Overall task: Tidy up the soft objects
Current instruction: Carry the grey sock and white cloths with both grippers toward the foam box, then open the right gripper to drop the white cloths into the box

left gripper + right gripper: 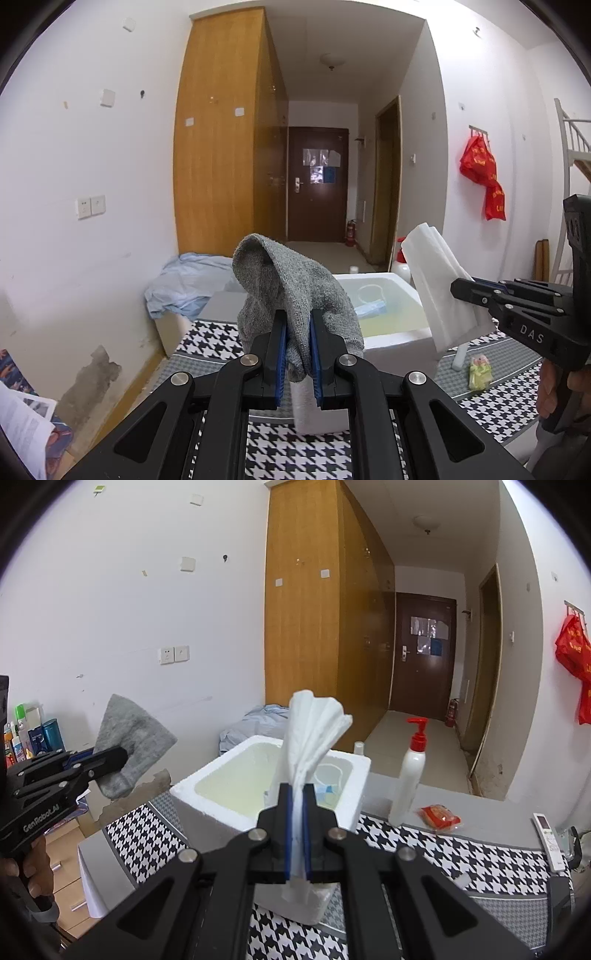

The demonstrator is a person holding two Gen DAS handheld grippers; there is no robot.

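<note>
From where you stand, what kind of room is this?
Probably a dormitory or small flat: a tall wooden wardrobe, a dark entrance door down a corridor, and crumpled blue bedding by the wall.

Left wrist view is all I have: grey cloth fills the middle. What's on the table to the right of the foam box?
Observer: A white pump bottle with a red pump stands upright right of the foam box.
Operator: Anything else near it?
Observer: A small red packet lies flat beside the bottle's base, and a white remote lies further right.
Operator: Right gripper, how's its grip?
Observer: The right gripper is shut on the white tissue, which fans out above the jaws.
Operator: What's behind my left gripper?
Observer: Toiletry bottles stand against the wall behind the left gripper.
</note>
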